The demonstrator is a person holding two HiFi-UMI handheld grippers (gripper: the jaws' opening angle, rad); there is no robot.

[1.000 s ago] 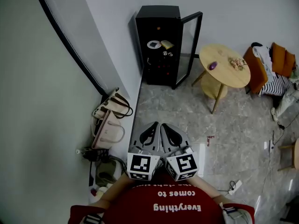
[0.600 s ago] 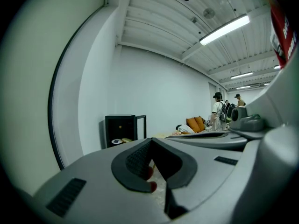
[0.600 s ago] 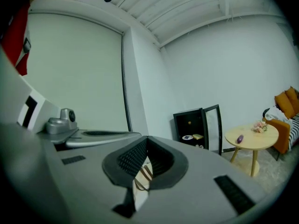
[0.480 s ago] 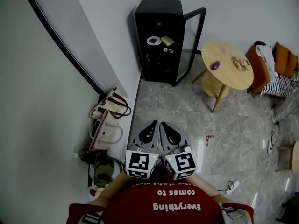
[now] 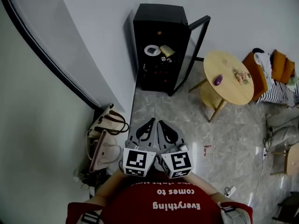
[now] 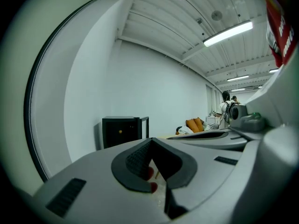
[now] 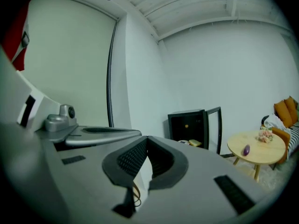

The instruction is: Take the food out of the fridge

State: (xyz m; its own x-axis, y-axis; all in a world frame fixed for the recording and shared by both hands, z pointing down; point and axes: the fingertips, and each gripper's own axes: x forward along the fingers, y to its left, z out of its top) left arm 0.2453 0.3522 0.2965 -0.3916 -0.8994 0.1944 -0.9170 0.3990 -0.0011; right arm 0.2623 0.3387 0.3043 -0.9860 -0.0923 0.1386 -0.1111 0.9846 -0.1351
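Pointing toward the open fridge (image 5: pixel 159 41) at upper centre, left gripper (image 5: pixel 152 121) and right gripper (image 5: pixel 160 122) sit side by side. Both jaw pairs closed, empty. Food (image 5: pixel 167 50) on fridge shelf.

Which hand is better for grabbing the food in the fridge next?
Right, but only just. The left gripper and right gripper are both shut, side by side, far from the fridge. The yellow food lies on the shelf's right half, more in line with the right one.
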